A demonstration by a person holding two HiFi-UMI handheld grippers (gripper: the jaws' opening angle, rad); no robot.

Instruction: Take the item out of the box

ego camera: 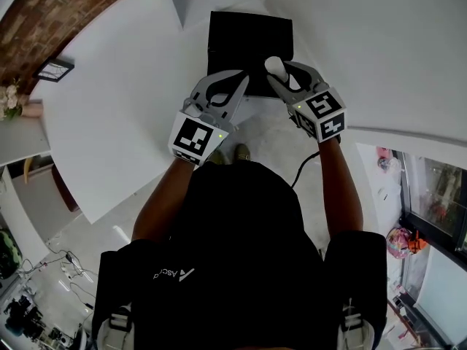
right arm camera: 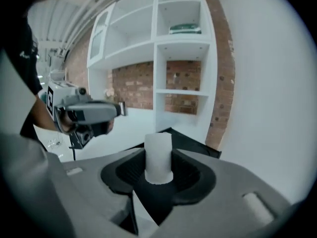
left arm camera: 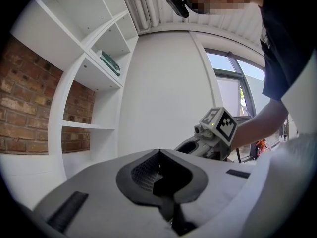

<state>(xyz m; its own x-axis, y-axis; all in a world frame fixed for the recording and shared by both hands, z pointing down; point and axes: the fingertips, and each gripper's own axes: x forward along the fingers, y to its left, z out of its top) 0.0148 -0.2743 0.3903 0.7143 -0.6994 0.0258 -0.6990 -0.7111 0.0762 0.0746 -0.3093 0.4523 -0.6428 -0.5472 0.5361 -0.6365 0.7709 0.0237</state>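
The right gripper [ego camera: 282, 71] clamps the white cylinder [right arm camera: 158, 155] above the black box [ego camera: 241, 35].

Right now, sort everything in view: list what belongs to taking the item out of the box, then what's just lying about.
Part of the job:
black box
white cylinder, gripped in the right tongs
left tongs, shut with nothing in them, at the box's near edge

Just lying about:
green book on the shelf unit
small dark frame
flowers
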